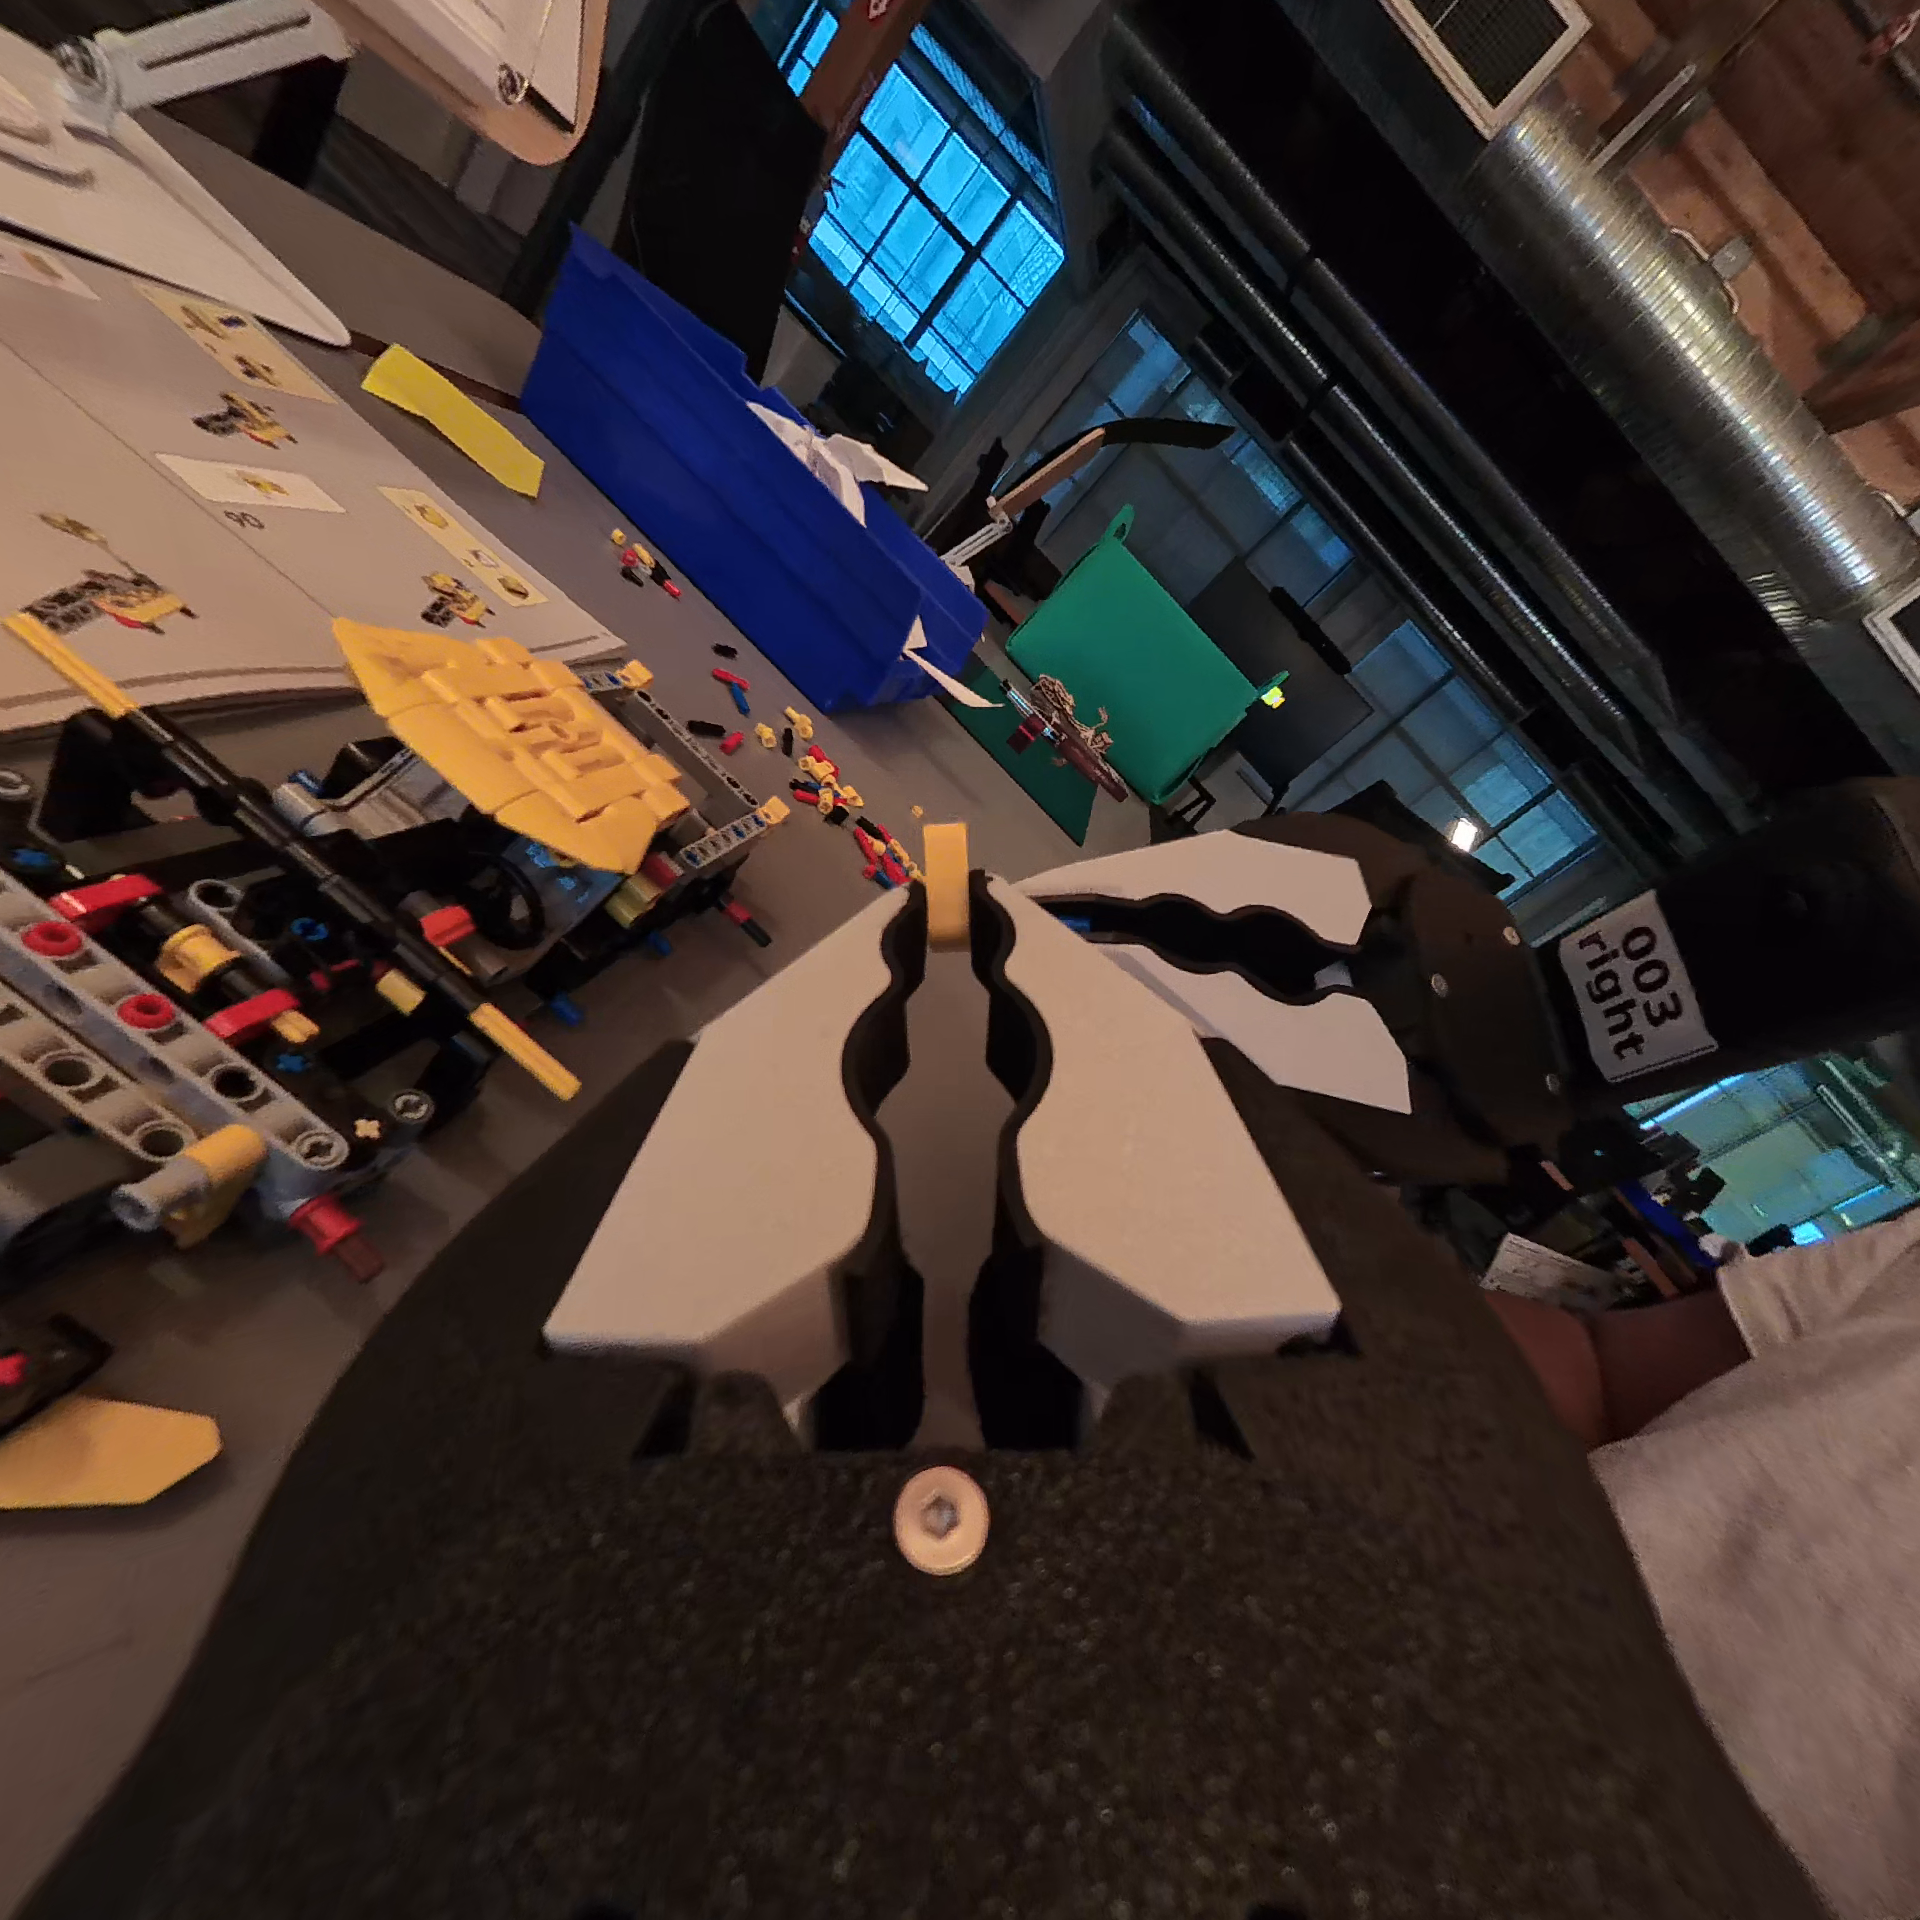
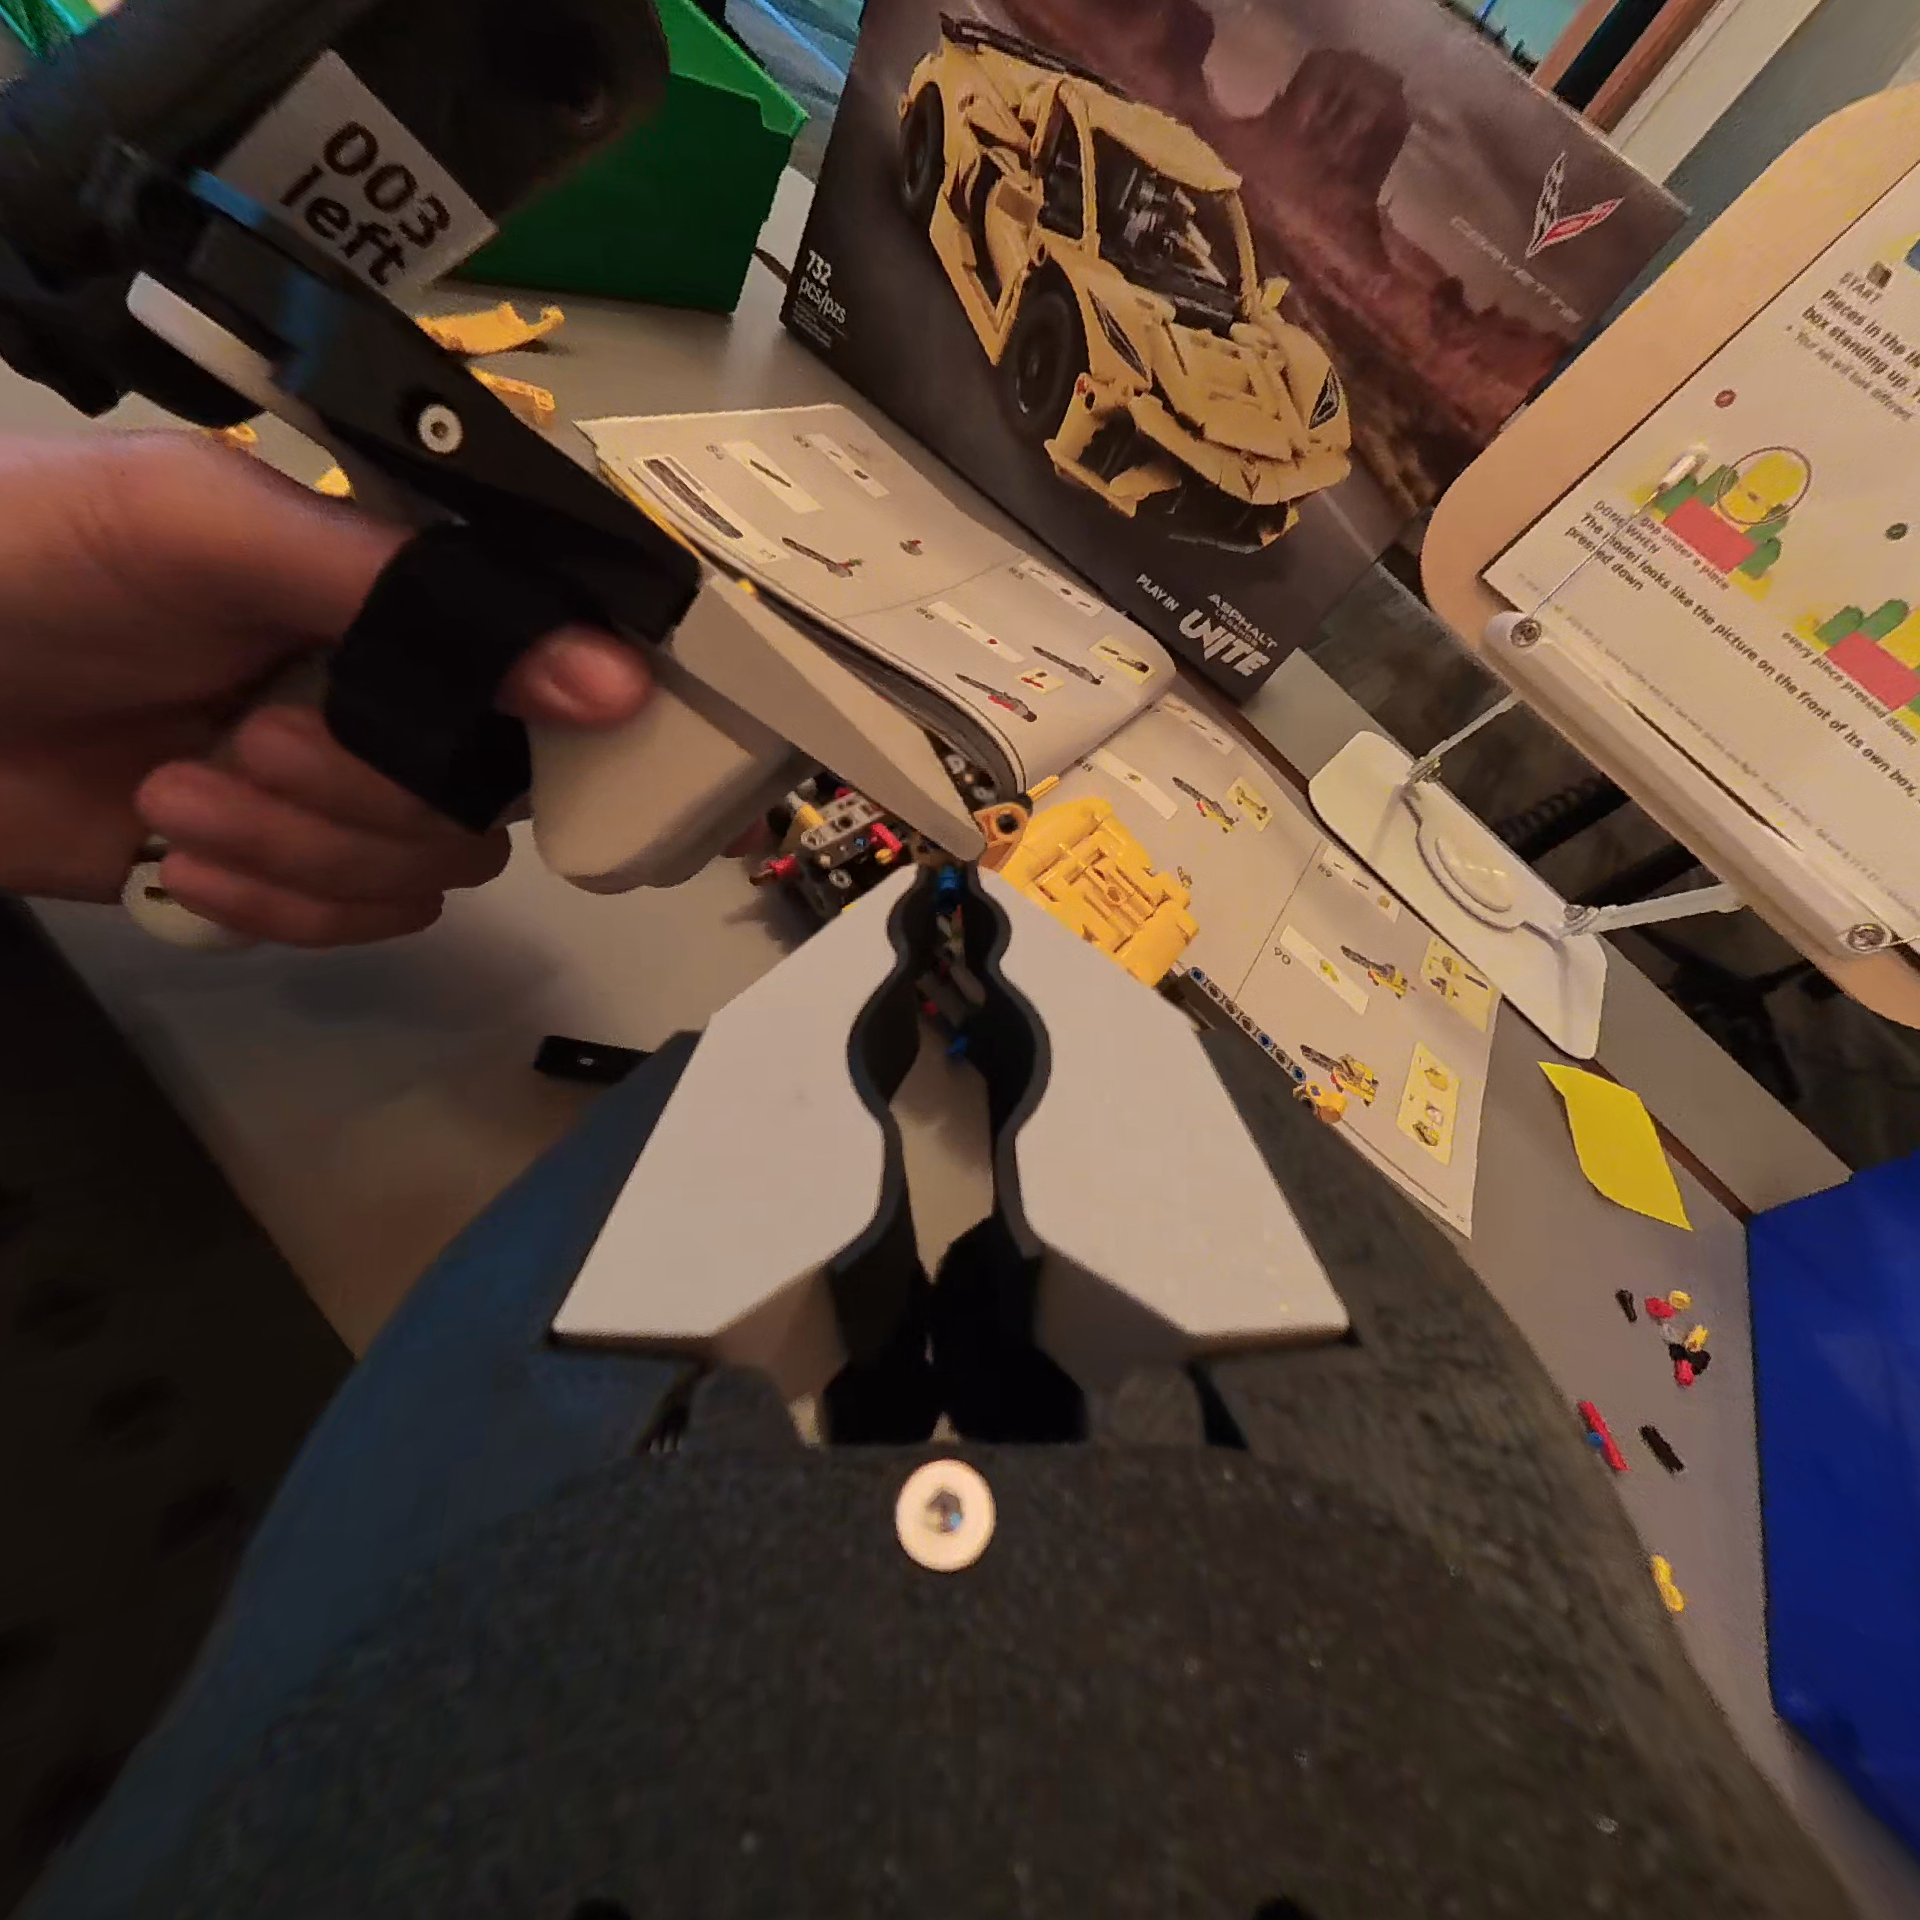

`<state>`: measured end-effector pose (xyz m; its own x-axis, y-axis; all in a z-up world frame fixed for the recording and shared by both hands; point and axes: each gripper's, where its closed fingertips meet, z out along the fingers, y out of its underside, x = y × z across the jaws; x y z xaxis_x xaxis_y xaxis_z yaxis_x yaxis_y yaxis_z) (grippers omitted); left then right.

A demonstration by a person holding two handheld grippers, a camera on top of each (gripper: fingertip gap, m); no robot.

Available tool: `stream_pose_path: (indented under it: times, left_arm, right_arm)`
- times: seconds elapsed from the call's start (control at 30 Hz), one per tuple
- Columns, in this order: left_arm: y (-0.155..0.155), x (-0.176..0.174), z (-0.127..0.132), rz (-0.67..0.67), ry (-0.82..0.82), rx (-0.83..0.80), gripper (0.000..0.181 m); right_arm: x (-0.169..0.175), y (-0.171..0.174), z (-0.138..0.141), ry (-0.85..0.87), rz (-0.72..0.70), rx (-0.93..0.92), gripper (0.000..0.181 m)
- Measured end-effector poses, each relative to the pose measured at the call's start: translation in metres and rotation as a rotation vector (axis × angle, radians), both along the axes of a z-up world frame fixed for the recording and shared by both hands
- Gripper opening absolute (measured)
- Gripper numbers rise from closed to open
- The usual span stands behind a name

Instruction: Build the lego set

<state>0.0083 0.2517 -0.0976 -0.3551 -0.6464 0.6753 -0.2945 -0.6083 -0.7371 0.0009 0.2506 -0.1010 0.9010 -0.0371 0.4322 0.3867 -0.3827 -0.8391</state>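
Observation:
My left gripper (image 1: 945, 906) is shut on a small yellow Lego piece (image 1: 945, 878) and holds it above the grey table. My right gripper (image 2: 945, 896) is shut, with a small blue piece (image 2: 945, 885) between its tips. The two grippers' tips almost meet. The right gripper (image 1: 1049, 909) comes in from the right in the left wrist view. The left gripper (image 2: 971, 831) comes in from the upper left in the right wrist view, with a hand on it. The part-built car (image 1: 260, 977) with a yellow panel (image 1: 520, 748) lies on the table beyond the tips.
An open instruction booklet (image 2: 883, 582) and the set's box (image 2: 1195, 312) stand behind the car. Loose small pieces (image 1: 831, 779) are scattered on the table. A blue bin (image 1: 727, 488), a green bin (image 1: 1132, 686), a yellow paper slip (image 2: 1616, 1153) and a sheet on a stand (image 2: 1766, 520) are around. The grippers are tip to tip, or close to it.

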Motion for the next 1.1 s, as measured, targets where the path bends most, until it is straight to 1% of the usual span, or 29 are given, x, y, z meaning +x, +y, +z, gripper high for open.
stream_pose_path:
  times: [0.07, 0.23, 0.43, 0.53, 0.6, 0.67, 0.77, 0.83, 0.87, 0.9, 0.97, 1.03, 1.1]
  left_arm:
    - [0.001, 0.0, 0.001, 0.003, -0.004, -0.015, 0.007]
    - [0.001, 0.001, -0.001, 0.009, 0.002, 0.009, 0.007]
    - [0.004, -0.001, 0.004, 0.032, -0.023, -0.041, 0.007]
    - [0.005, -0.001, 0.004, 0.033, -0.025, -0.092, 0.007]
    - [0.004, -0.002, 0.005, 0.052, -0.038, -0.053, 0.007]
    - [0.003, -0.002, 0.006, 0.075, -0.051, 0.03, 0.007]
    - [-0.003, -0.002, 0.006, 0.064, -0.051, 0.063, 0.008]
    - [-0.005, -0.002, 0.009, 0.039, -0.059, 0.006, 0.007]
    - [-0.005, -0.002, 0.009, 0.032, -0.053, -0.017, 0.007]
    - [-0.004, -0.002, 0.008, 0.027, -0.049, -0.04, 0.008]
    - [0.001, -0.002, 0.011, 0.007, -0.062, -0.122, 0.007]
    - [0.002, -0.003, 0.016, -0.024, -0.078, -0.202, 0.007]
    - [0.004, -0.002, 0.011, -0.026, -0.05, -0.232, 0.007]
  right_arm:
    - [0.0, 0.0, 0.0, -0.008, 0.002, -0.001, 0.004]
    - [0.0, 0.0, -0.004, 0.005, 0.004, -0.025, 0.004]
    - [-0.001, 0.002, 0.0, -0.037, -0.006, -0.033, 0.003]
    - [-0.002, 0.002, -0.001, 0.037, -0.029, -0.01, 0.003]
    - [-0.002, 0.002, 0.0, 0.055, -0.049, 0.006, 0.004]
    - [-0.002, 0.001, 0.0, 0.061, -0.075, 0.011, 0.004]
    - [-0.001, -0.001, -0.004, 0.014, -0.073, -0.019, 0.004]
    - [-0.001, -0.002, 0.0, -0.057, -0.068, 0.001, 0.004]
    - [0.0, -0.002, -0.002, -0.054, -0.069, -0.002, 0.004]
    - [0.0, -0.002, -0.002, -0.014, -0.064, 0.011, 0.004]
    - [-0.002, -0.002, 0.008, 0.052, -0.053, 0.084, 0.004]
    - [-0.003, -0.001, 0.014, 0.045, -0.053, 0.127, 0.004]
    - [-0.002, 0.001, 0.008, 0.015, -0.056, 0.095, 0.004]
